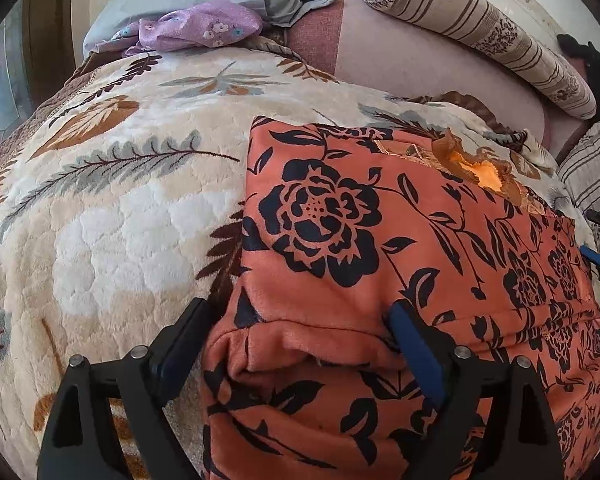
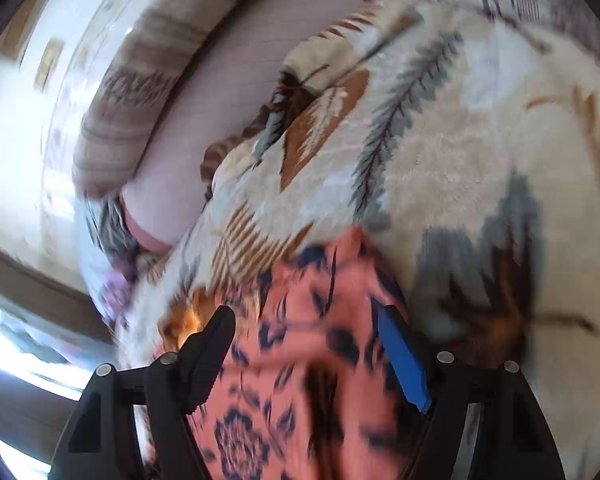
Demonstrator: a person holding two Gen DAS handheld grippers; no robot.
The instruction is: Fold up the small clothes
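Spread over the bed, a cream leaf-patterned blanket point(image 1: 112, 208) carried the orange floral garment point(image 1: 340, 240), already doubled over with a rolled fold at its near edge. Both the left gripper point(image 1: 300, 332) and the right gripper point(image 2: 308, 344) stood released, jaws wide astride the cloth without pinching it. Judging by that, one fold looked done, with further folds and smoothing probably left.

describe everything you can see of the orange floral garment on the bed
The orange floral garment is soft, plush-looking coral cloth printed with dark navy roses and leaves. It lies folded on the cream leaf-patterned blanket, with a rounded fold along its near edge. A frayed, brighter orange patch shows near its far edge. The left hand-held gripper straddles the near fold, jaws wide. The right hand-held gripper straddles another edge; blur hides any contact.
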